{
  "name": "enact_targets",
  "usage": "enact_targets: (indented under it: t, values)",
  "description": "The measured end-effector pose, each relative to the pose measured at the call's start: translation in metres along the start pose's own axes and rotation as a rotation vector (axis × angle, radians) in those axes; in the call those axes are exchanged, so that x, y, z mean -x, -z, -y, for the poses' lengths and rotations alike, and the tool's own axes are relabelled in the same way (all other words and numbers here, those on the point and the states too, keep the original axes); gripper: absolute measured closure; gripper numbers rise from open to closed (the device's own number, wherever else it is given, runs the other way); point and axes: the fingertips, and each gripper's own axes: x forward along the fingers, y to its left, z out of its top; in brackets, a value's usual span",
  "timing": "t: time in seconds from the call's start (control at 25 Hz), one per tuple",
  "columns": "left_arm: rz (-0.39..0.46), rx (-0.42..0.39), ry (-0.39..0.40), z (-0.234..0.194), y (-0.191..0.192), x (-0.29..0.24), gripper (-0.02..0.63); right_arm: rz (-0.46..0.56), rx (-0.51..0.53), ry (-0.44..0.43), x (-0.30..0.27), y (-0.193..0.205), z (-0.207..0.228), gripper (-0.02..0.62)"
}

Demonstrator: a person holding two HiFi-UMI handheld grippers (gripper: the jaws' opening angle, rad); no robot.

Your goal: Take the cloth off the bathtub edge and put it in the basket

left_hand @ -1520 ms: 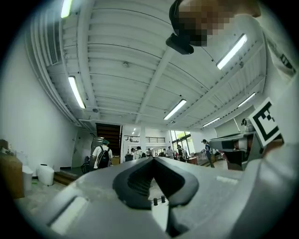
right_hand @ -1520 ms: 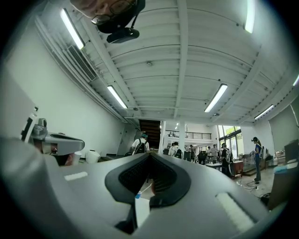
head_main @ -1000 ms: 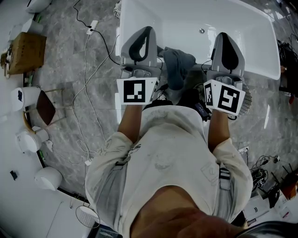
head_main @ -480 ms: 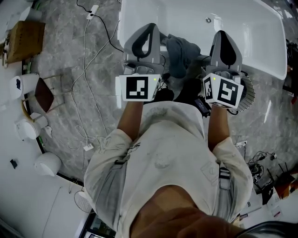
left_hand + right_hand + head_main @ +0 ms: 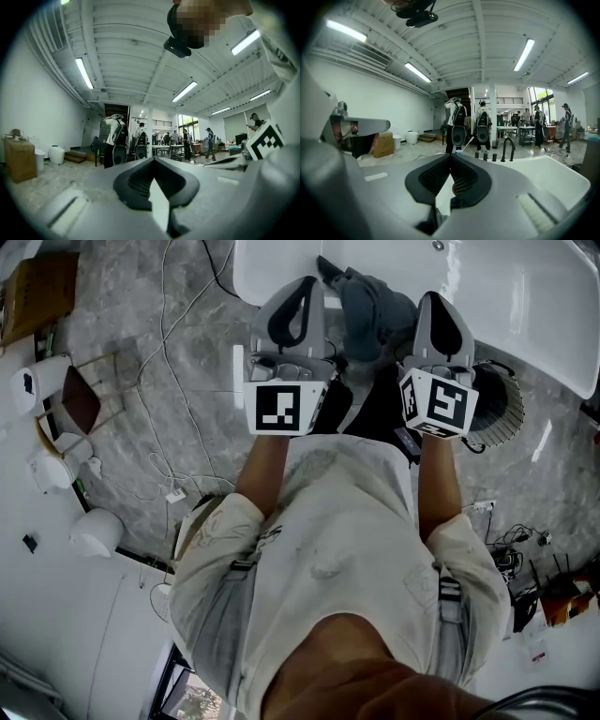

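Cloth (image 5: 375,301), grey-blue, lies bunched over the near bathtub edge (image 5: 281,292) at 12 o'clock in the head view. It sits between the two tools, with part of it hanging down the outer wall of the white bathtub (image 5: 525,306).

Left tongs (image 5: 302,285): jaws closed tip to tip, nothing held. Right tongs (image 5: 433,298): the same, shut and empty. Both stand just beside the cloth, the left at its 9 o'clock and the right at its 3 o'clock. Neither can be seen to touch it.

Handling, as a judgement: the cloth looks soft, light and limp, with no risk of breakage. It should sag and trail once lifted, so a pinch on the raised bunch at the rim appears better than one on the hanging tail. The glossy tub rim likely gives little friction, so the cloth could slide off if nudged.

Basket (image 5: 497,404): a round mesh one on the floor at 4 o'clock from the cloth, partly hidden behind the right tool.

Floor (image 5: 169,381): grey marble-patterned, with loose cables (image 5: 169,334) at 9 o'clock. The room is a large hall with strip lights overhead and people standing well apart from the tub.
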Motion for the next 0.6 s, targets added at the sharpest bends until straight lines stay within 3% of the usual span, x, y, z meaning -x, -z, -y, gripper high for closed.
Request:
enact_targets:
  t: [0.48, 0.6]
  values:
    - [-0.125, 0.059, 0.005, 0.005, 0.087, -0.002, 0.606, -0.287, 0.010, -0.078, -0.031, 0.165, -0.026, 0.590]
    - [-0.147, 0.072, 0.005, 0.007, 0.100, -0.001, 0.606, -0.377, 0.003, -0.107, -0.036, 0.209, -0.031, 0.549]
